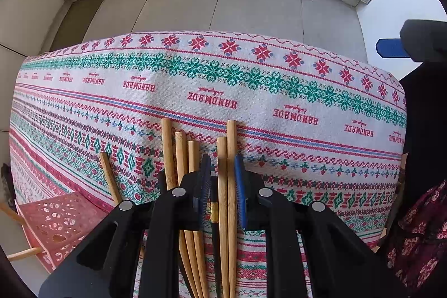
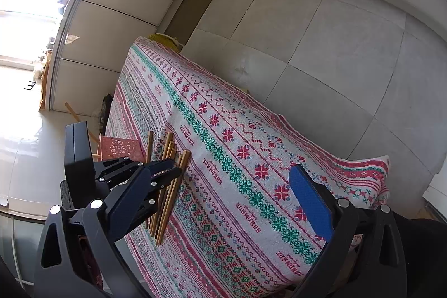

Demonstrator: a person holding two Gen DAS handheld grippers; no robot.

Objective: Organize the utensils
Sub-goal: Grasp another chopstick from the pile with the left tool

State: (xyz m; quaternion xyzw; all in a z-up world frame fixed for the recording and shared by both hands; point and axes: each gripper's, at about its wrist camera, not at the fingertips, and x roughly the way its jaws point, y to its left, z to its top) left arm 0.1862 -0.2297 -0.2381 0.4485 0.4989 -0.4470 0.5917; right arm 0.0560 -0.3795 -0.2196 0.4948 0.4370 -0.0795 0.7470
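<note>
Bamboo chopsticks (image 1: 226,186), pale and slender, lay in a loose row on the counter's red, green and white cross-stitch patterned cloth (image 1: 251,91), with one black chopstick with a gold band (image 1: 214,203) among them. Your left tongs (image 1: 222,186), pointing straight down, had narrowed around two bamboo sticks and the black one; whether the blue pads (image 1: 239,186) pressed them could not be told. Your right tongs (image 2: 223,200) stood spread wide over bare cloth, well apart from the sticks, nothing between them. A pink perforated plastic basket (image 1: 64,222) sat at the counter's edge, beside the row.
</note>
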